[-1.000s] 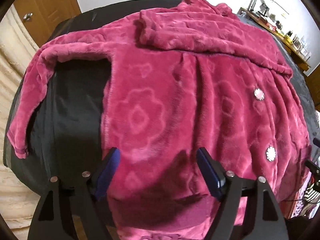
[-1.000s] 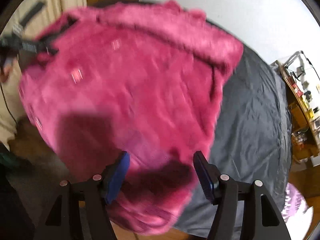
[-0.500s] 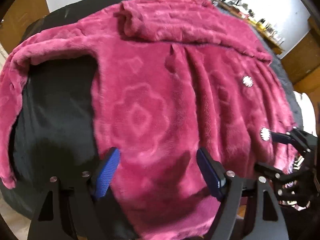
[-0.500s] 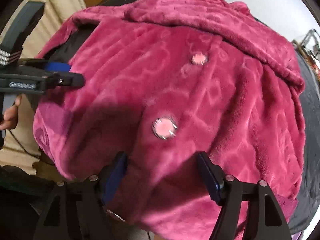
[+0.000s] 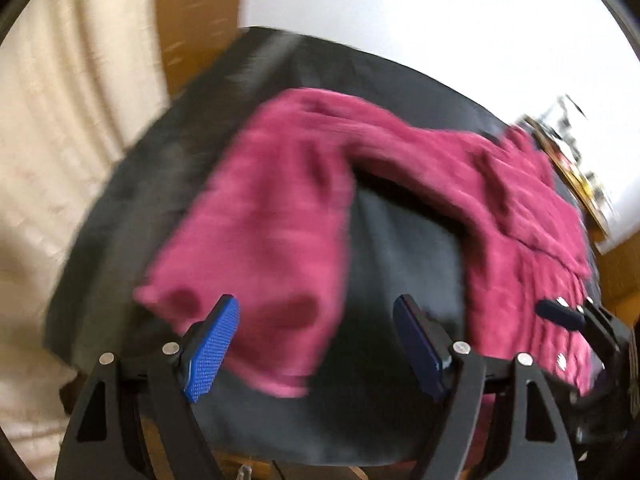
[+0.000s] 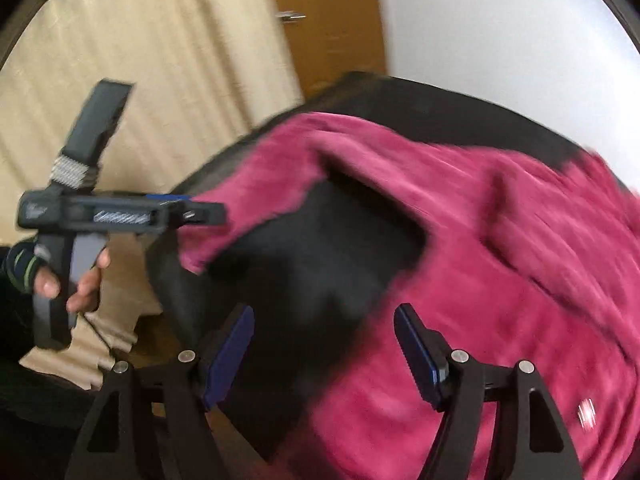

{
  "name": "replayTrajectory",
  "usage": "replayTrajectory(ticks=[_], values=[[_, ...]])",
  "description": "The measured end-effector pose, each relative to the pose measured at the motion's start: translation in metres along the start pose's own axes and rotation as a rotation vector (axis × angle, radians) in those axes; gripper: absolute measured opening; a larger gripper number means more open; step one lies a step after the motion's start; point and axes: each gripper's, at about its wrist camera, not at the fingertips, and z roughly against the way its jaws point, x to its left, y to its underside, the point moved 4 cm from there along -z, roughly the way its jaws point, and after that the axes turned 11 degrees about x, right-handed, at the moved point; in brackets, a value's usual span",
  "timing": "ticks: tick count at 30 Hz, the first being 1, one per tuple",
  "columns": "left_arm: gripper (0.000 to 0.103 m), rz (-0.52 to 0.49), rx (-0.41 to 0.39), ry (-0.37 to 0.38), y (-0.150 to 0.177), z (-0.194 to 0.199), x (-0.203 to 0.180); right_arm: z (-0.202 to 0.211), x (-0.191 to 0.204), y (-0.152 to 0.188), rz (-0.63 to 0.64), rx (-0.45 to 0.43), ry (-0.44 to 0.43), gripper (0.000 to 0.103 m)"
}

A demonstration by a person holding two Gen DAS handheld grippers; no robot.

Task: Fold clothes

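Note:
A magenta fleece garment (image 5: 520, 208) lies spread on a table covered in black cloth (image 5: 400, 248). Its left sleeve (image 5: 272, 232) bends down toward the near edge. My left gripper (image 5: 316, 348) is open just over the sleeve's lower end, with nothing pinched between its blue pads. In the right wrist view a hand holds the left gripper (image 6: 208, 212) at the sleeve's cuff (image 6: 200, 248). My right gripper (image 6: 322, 356) is open above the black cloth, beside the garment's body (image 6: 500, 280); its right finger is over the fleece. Both views are motion-blurred.
A cream curtain (image 5: 60, 120) hangs to the left of the table, and a wooden door (image 6: 332, 20) stands behind it. A cluttered shelf (image 5: 576, 168) lines the white wall at the far right. The right gripper (image 5: 560, 316) shows over the garment's right part.
Both grippers have swung left. The left one went from over the garment's body to over the sleeve. The right one now points at the armpit gap. Both stay open.

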Motion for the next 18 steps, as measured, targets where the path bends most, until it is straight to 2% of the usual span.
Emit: replayTrajectory(ticks=[4,7,18], values=[[0.083,0.116,-0.012,-0.025,0.006,0.007,0.050,-0.022,0.050,-0.018,0.132,0.021,-0.084,0.074],[0.083,0.193,-0.024,-0.042,0.013,0.012,0.083,-0.039,0.073,-0.032,0.180,0.037,-0.132,0.074],[0.083,0.317,-0.035,-0.074,0.034,0.012,0.121,-0.122,0.122,-0.085,0.271,0.164,-0.165,0.074]])
